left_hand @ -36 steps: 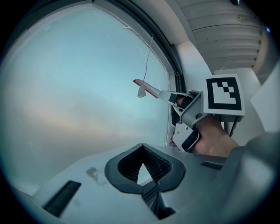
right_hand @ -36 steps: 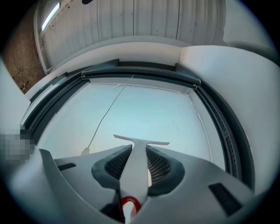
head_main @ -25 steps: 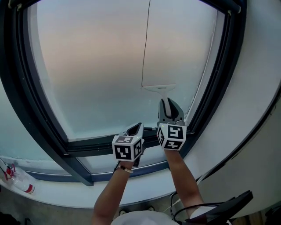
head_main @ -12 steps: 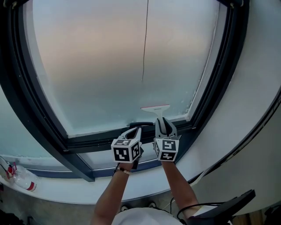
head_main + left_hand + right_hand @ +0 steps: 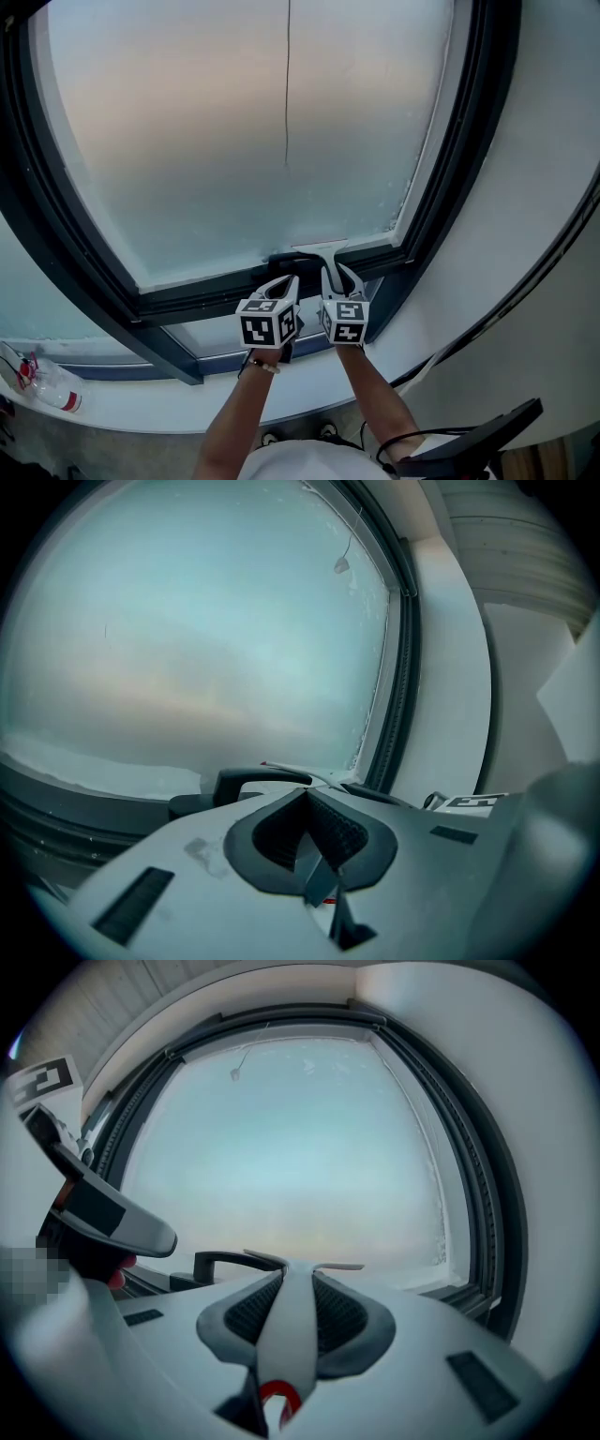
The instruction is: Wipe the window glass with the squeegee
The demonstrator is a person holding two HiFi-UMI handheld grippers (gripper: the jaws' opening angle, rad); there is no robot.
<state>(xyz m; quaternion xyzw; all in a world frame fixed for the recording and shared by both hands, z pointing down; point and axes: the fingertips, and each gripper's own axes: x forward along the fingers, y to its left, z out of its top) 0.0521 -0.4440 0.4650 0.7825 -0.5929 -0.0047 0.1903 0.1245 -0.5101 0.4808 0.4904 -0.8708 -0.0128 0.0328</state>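
Observation:
A white squeegee [image 5: 320, 249] rests with its blade at the bottom edge of the frosted window glass [image 5: 234, 141], just above the dark frame [image 5: 202, 298]. My right gripper [image 5: 335, 276] is shut on the squeegee handle [image 5: 286, 1326], and the blade [image 5: 323, 1267] shows just past the jaws against the glass. A red loop [image 5: 275, 1396] marks the handle's end. My left gripper [image 5: 284, 285] hovers beside it on the left, over the lower frame. In the left gripper view it [image 5: 305, 803] is shut with nothing between the pads.
A black window handle [image 5: 281, 258] sits on the lower frame between the two grippers. A thin vertical line [image 5: 287, 84] runs down the glass. A plastic bottle [image 5: 42, 384] lies on the sill at the bottom left. White wall [image 5: 534, 187] flanks the frame on the right.
My right gripper has pulled the squeegee down the glass from mid-height to the bottom frame. The left gripper has barely moved.

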